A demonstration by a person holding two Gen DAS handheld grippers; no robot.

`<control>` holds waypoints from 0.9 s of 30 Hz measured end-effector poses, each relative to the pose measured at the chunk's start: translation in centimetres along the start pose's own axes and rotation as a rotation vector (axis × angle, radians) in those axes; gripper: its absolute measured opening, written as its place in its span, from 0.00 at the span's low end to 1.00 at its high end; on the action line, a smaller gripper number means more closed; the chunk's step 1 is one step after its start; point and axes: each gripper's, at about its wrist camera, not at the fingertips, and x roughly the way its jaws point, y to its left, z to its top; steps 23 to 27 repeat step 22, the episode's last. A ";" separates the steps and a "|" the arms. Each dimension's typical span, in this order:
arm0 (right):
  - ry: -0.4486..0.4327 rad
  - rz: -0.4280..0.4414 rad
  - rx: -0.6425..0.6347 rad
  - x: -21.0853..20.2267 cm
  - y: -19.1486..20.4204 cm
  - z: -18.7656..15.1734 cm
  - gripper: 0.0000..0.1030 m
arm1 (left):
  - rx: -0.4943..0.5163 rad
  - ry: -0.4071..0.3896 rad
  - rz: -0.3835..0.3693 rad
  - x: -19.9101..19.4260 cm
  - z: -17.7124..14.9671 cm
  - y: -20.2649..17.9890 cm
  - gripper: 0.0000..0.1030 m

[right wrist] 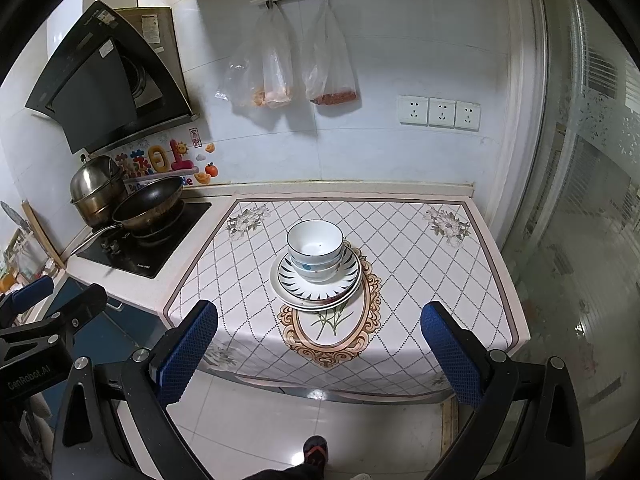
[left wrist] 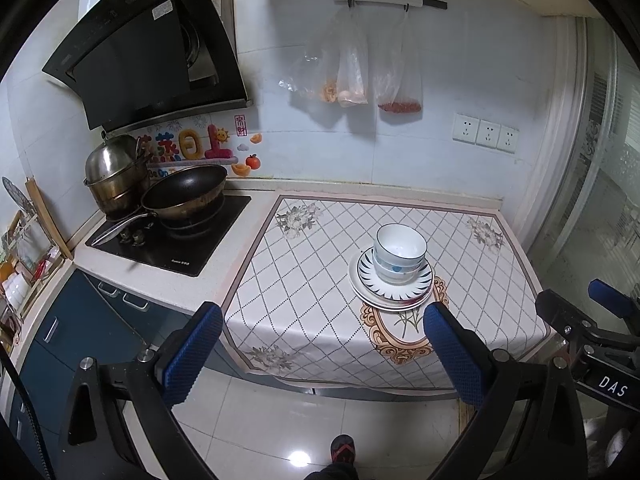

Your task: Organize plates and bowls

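Observation:
A stack of white bowls [left wrist: 399, 256] [right wrist: 316, 250] sits nested on a stack of plates [left wrist: 390, 298] [right wrist: 316, 298], the top plate rimmed with dark blue strokes. The pile stands in the middle of the counter, on a diamond-patterned cloth [left wrist: 304, 280] [right wrist: 420, 280]. My left gripper [left wrist: 324, 344] hovers open, short of the counter's front edge, with nothing between its blue pads. My right gripper [right wrist: 320, 344] is open too, held back over the floor, centred on the pile. Each gripper shows at the edge of the other's view: the right gripper [left wrist: 600, 320], the left gripper [right wrist: 44, 308].
To the left, a black hob [left wrist: 172, 240] carries a wok [left wrist: 186, 192] and a steel steamer pot [left wrist: 114, 176] under a range hood [left wrist: 152, 60]. Plastic bags [left wrist: 360, 72] hang on the wall; sockets [left wrist: 486, 133] are right of them. A glass door [right wrist: 592, 200] bounds the right. A person's shoe [left wrist: 342, 449] is on the tiled floor.

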 end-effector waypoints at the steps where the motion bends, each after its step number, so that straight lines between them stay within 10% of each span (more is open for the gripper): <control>1: 0.000 0.000 -0.002 0.1 0.1 0.0 1.00 | 0.000 0.000 0.000 0.0 0.0 0.0 1.00; 27: 0.001 0.003 -0.004 0.4 0.5 0.2 1.00 | 0.000 -0.002 0.004 0.1 0.3 0.1 1.00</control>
